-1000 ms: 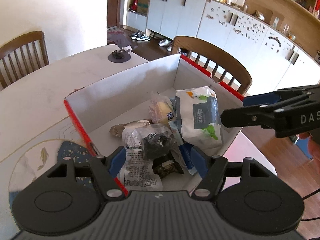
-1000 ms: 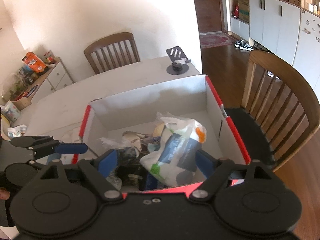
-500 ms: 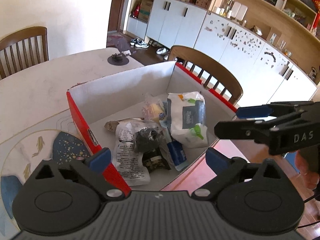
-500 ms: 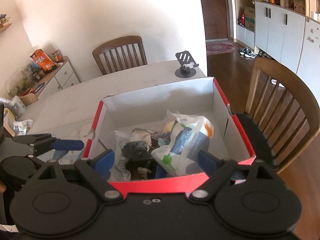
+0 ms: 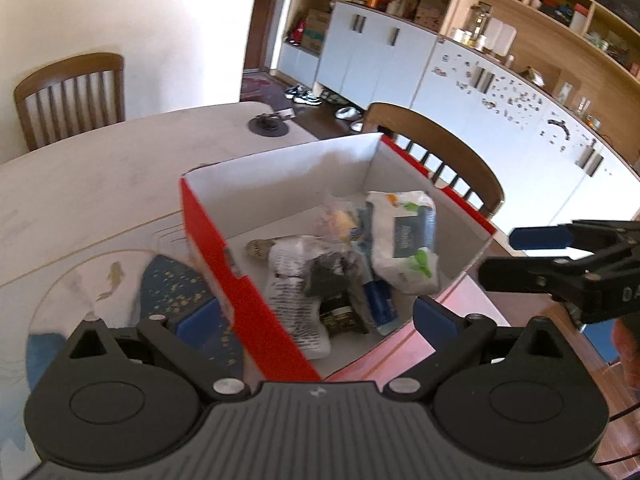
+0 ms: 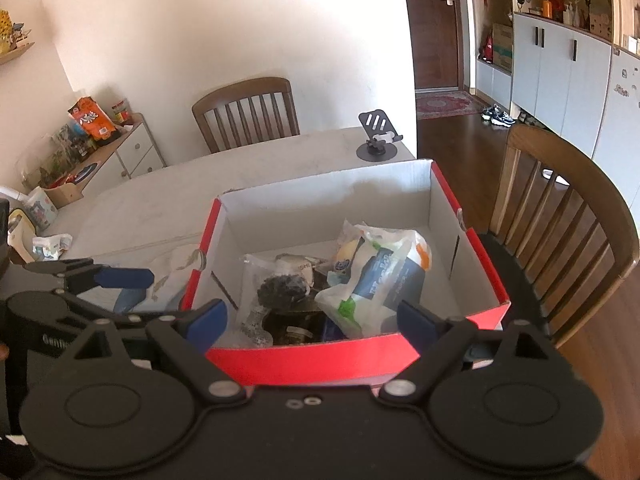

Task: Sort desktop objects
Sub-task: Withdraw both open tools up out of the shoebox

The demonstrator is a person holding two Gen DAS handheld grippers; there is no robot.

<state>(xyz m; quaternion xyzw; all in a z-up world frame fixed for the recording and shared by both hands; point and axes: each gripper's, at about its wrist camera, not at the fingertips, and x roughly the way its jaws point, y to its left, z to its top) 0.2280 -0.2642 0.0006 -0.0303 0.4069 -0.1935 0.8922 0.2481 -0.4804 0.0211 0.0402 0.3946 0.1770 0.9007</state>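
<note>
On the pale table point(image 6: 168, 196) sits the red box point(image 6: 304, 360), white inside, open at the top. Both grippers hang over its near edge, angled down into it. Left gripper point(image 5: 316, 316): jaws spread wide after just opening, nothing between them, blue pads straddling the box's near red corner. Right gripper point(image 6: 312, 316): jaws also just opened further, wide apart and empty, pads on either side of the heap. And the heap is all in the box: a white wipes pack point(image 6: 380, 276) with green and dark print at about 1 o'clock from centre, a yellowish wrapped snack point(image 6: 346, 252) up at 12 o'clock behind it, a dark crumpled item point(image 6: 282, 290) in clear wrap in the middle, a white printed packet point(image 5: 292, 292) at 7 o'clock in the left wrist view. Beyond the box, at 12 o'clock on the table, stands a black phone stand point(image 6: 378, 136). One wooden chair point(image 6: 560, 236) sits at 3 o'clock.
</note>
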